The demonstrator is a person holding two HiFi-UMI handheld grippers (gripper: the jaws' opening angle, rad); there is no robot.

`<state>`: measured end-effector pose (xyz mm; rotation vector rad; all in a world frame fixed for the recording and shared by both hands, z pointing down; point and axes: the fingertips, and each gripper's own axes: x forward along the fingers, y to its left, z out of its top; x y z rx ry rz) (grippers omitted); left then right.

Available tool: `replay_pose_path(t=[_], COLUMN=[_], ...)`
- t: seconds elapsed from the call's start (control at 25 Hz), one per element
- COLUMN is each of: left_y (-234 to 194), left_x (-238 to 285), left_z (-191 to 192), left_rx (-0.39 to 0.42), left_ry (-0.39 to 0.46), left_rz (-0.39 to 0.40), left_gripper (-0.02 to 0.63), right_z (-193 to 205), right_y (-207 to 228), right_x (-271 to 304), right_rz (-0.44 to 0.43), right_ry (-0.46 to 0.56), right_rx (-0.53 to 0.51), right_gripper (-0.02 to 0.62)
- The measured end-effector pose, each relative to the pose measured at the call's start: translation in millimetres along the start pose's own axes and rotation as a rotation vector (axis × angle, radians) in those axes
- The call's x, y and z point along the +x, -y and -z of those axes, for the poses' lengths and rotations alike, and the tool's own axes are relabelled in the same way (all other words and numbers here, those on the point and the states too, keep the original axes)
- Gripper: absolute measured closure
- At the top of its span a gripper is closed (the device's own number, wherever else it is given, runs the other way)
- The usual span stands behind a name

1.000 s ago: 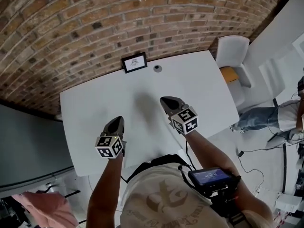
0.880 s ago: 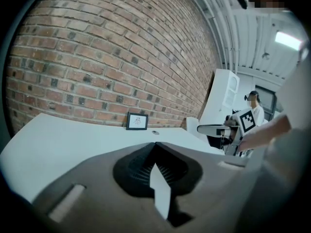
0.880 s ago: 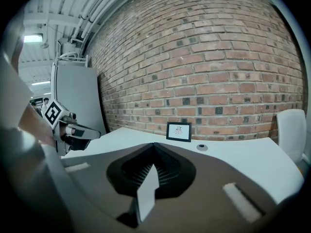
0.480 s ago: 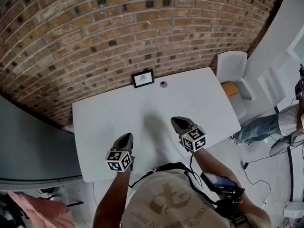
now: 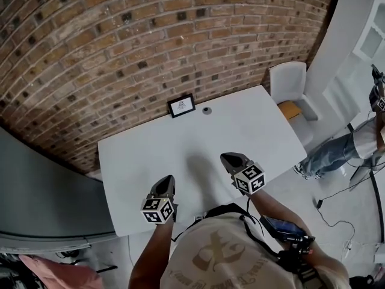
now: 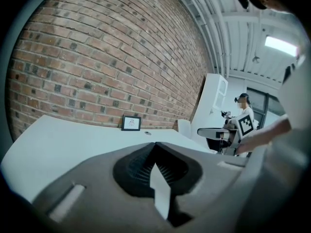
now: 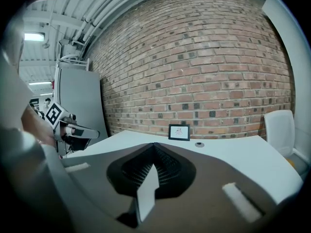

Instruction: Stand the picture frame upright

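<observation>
A small black picture frame (image 5: 181, 106) with a white print stands upright at the far edge of the white table (image 5: 144, 155), against the brick wall; it also shows in the left gripper view (image 6: 131, 123) and the right gripper view (image 7: 179, 132). My left gripper (image 5: 165, 182) is shut and empty over the table's near edge. The right gripper (image 5: 232, 158) is also shut with nothing in it, over the near right part of the table. Both are far from the frame.
A small round grey object (image 5: 207, 110) lies on the table just right of the frame. A white chair (image 5: 292, 86) stands past the table's right end. Another person (image 5: 337, 152) stands at the right. A grey panel (image 5: 42, 191) is at the left.
Both grippers have drawn back from the frame toward the table's near edge. The frame has stayed upright by the wall.
</observation>
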<state>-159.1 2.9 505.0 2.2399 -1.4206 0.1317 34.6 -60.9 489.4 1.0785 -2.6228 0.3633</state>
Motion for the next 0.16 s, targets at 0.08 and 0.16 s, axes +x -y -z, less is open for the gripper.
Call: replay_pose_path(t=[0.08,0.16], left_y=[5.4,11.3], left_x=[-1.7,-3.7], left_z=[1.5,3.4], left_rx=[-0.003,-0.003], left_ry=[-0.002,-0.006], left_rz=[0.007,0.016], left_gripper=[0.601,0.601], right_z=[0.4,1.4], right_y=[-3.5,-7.7], right_x=[-4.1,-7.8], right_rz=[0.0,-0.001], right_ry=[-0.002,-0.006], right_rx=[-0.002,-0.004], right_gripper=[0.588,0.588])
